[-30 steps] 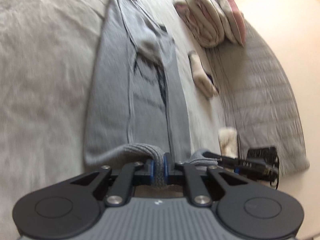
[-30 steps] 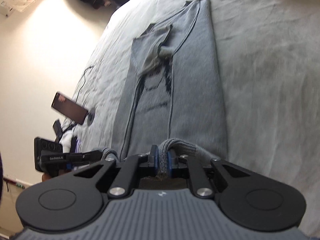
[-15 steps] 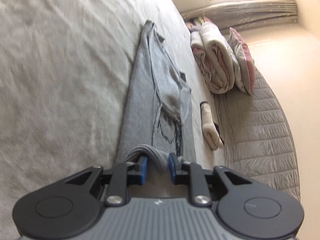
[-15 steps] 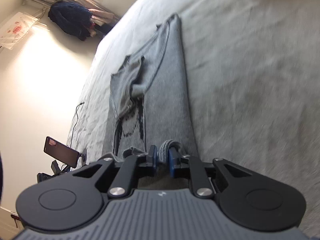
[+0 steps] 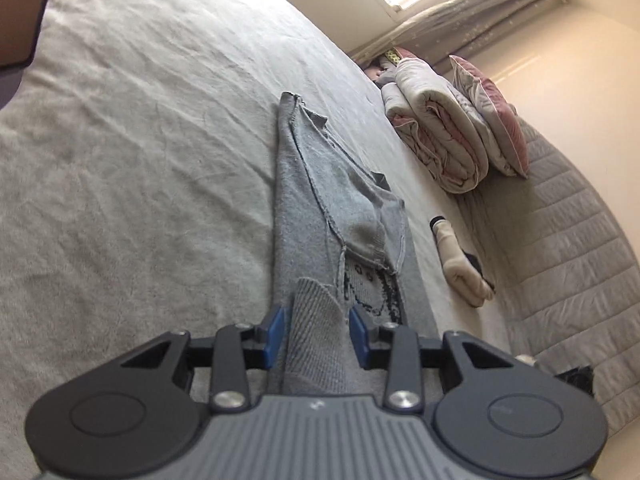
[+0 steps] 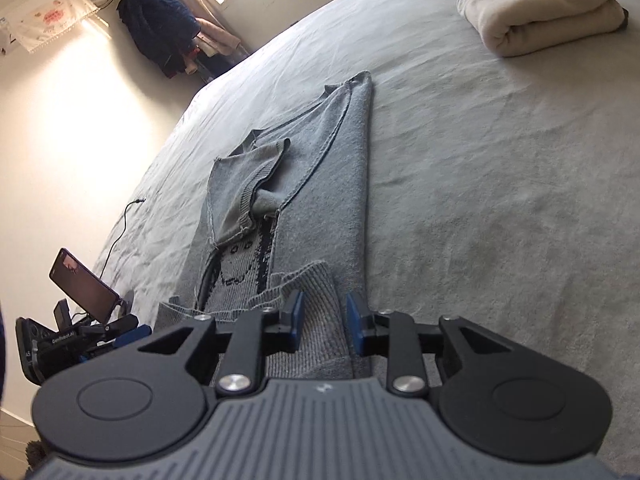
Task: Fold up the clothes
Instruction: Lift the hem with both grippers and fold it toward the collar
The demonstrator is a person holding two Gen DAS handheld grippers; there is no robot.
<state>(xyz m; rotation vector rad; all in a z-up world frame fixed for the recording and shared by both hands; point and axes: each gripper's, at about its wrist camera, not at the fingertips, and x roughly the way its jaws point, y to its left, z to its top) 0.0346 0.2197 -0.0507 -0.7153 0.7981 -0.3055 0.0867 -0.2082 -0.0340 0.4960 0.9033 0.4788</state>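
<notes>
Both hand-held grippers' jaws have parted, opening around the sweater (image 5: pixel 320 216) hem.

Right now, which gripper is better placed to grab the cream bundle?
Right, probably. The cream bundle lies on the right gripper side of the sweater; its jaws are opening off the hem. The left gripper sits across the sweater.
</notes>
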